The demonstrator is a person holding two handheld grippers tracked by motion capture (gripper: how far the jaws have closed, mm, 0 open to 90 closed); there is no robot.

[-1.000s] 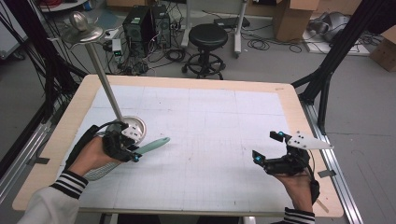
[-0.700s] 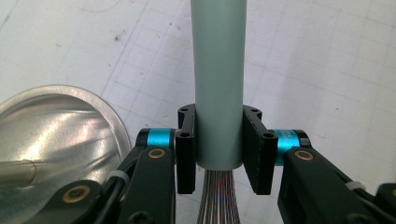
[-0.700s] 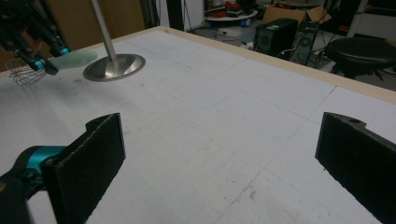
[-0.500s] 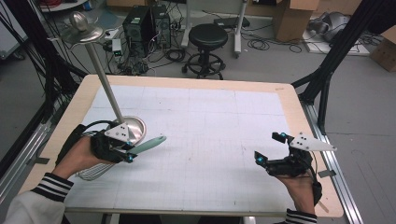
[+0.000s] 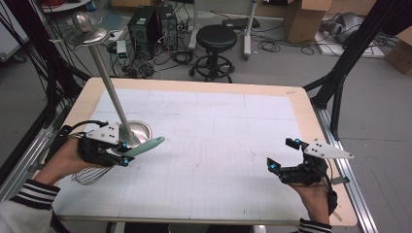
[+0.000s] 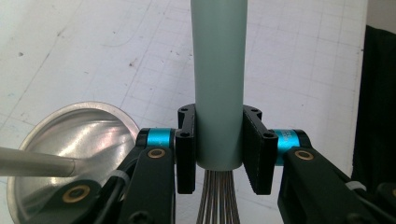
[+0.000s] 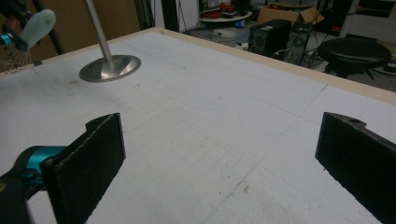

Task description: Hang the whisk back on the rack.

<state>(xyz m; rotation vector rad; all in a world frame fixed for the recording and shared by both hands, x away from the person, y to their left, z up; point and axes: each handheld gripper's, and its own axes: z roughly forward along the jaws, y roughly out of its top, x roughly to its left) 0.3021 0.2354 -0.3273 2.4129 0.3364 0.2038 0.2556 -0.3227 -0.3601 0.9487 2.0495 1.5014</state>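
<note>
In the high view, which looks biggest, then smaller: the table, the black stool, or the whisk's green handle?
1. table
2. black stool, though it stands farther from the camera, so it looks smaller than it is
3. whisk's green handle

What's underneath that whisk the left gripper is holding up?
Under the whisk lies bare white gridded table, with the metal stand's round base beside it. The left gripper and its hand cover the table directly below the wires.

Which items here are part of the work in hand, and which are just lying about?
In use:
- whisk, clamped by its pale green handle in the left gripper
- metal stand with round base, beside it

Lying about:
- black stool
- computer tower
- cardboard boxes
</note>
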